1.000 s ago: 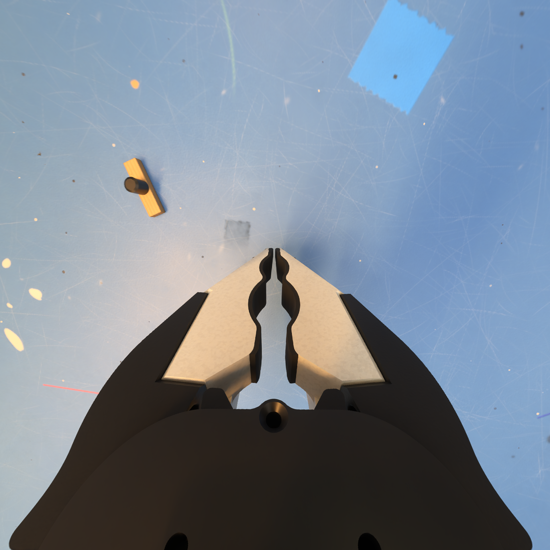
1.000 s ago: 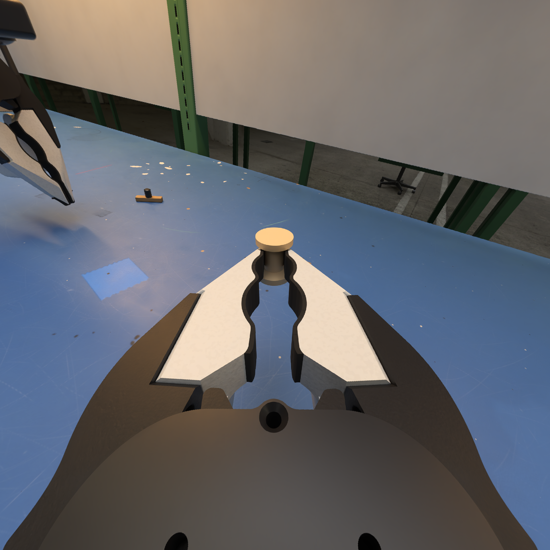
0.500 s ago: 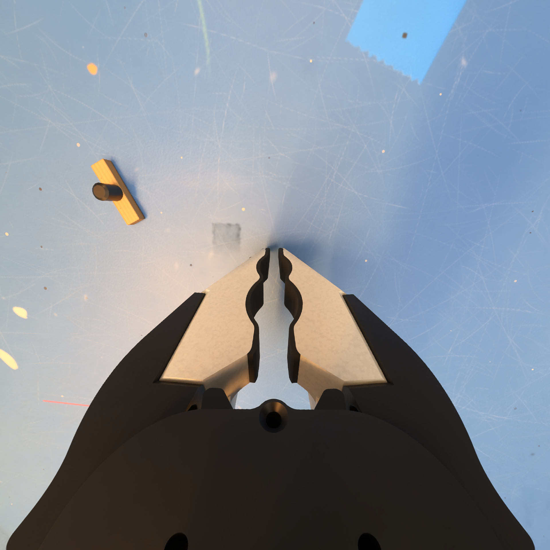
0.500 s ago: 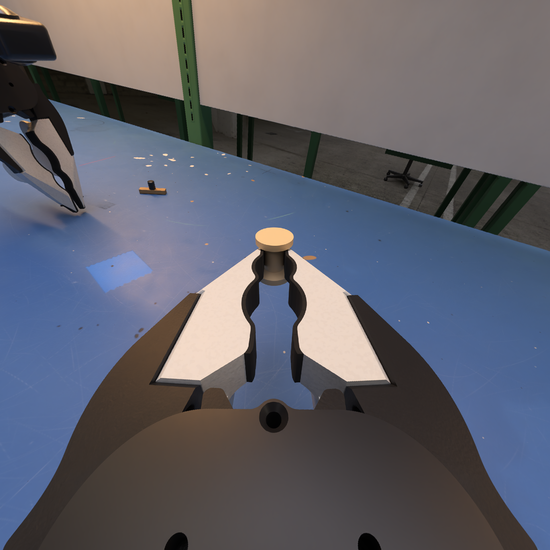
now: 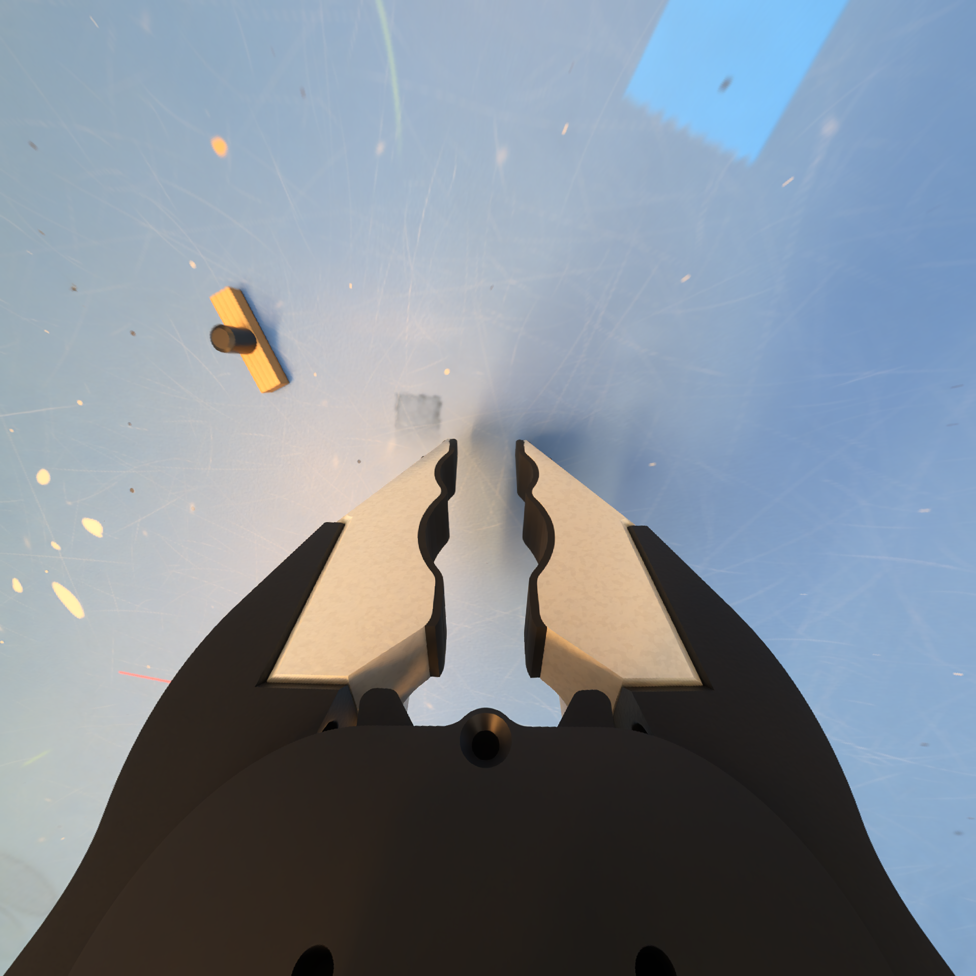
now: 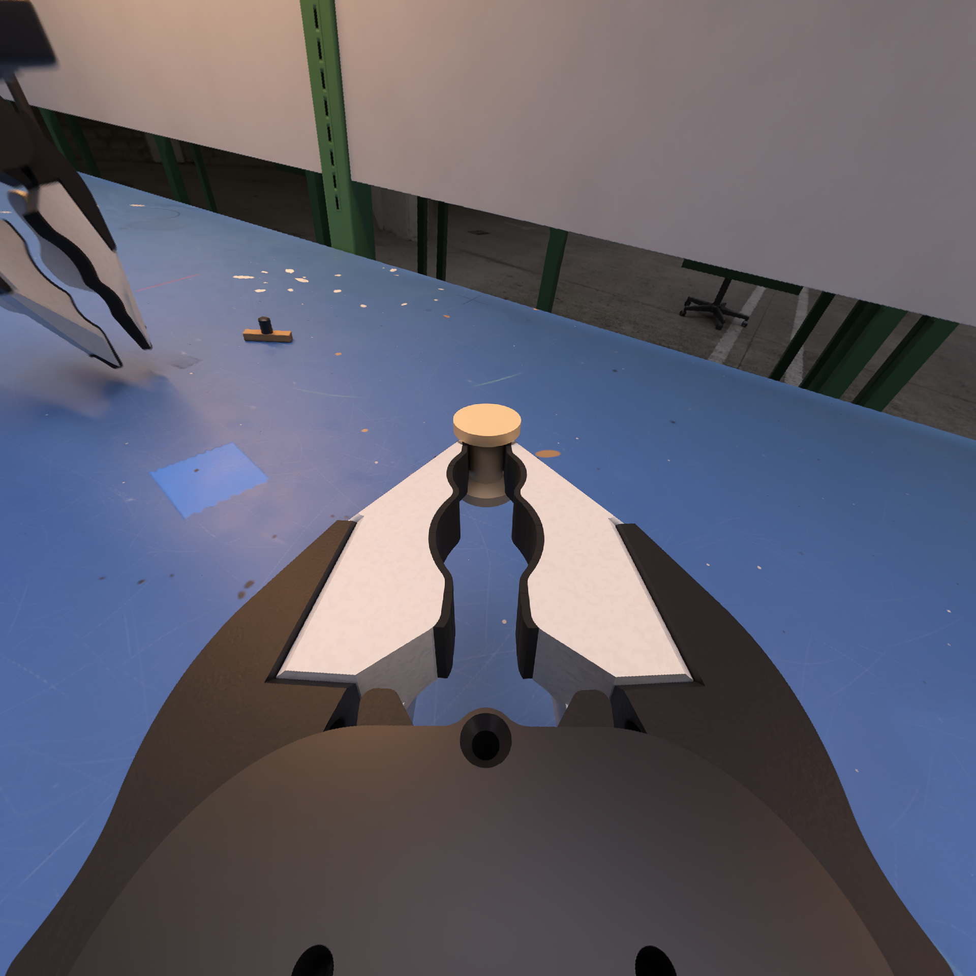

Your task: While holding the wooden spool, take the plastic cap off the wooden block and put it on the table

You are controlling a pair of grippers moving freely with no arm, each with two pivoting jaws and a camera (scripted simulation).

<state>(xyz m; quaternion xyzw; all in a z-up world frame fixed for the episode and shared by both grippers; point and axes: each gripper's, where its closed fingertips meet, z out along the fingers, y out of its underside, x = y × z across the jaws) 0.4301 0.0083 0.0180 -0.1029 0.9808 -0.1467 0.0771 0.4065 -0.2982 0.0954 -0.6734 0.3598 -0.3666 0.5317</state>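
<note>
A flat wooden block [image 5: 249, 339] lies on the blue table with a small black plastic cap [image 5: 228, 338] standing on it, up and left of my left gripper [image 5: 486, 448]. The left gripper is open and empty, pointing down at the table well right of the block. My right gripper [image 6: 486, 449] is shut on the wooden spool [image 6: 486, 422], gripping its dark waist and holding it upright above the table. In the right wrist view the block [image 6: 267, 335] and cap [image 6: 264, 324] sit far off at left, with the left gripper [image 6: 132, 354] hovering to their left.
A light blue patch [image 5: 734, 74] lies on the table [image 5: 581, 264] ahead of the left gripper; it also shows in the right wrist view [image 6: 208, 478]. Pale paint flecks dot the table. Green posts [image 6: 332, 132], white panels and the table's far edge lie beyond.
My left gripper's jaws have opened from nearly shut. It has shifted so the block sits a little nearer its centre line. The right gripper keeps holding the spool.
</note>
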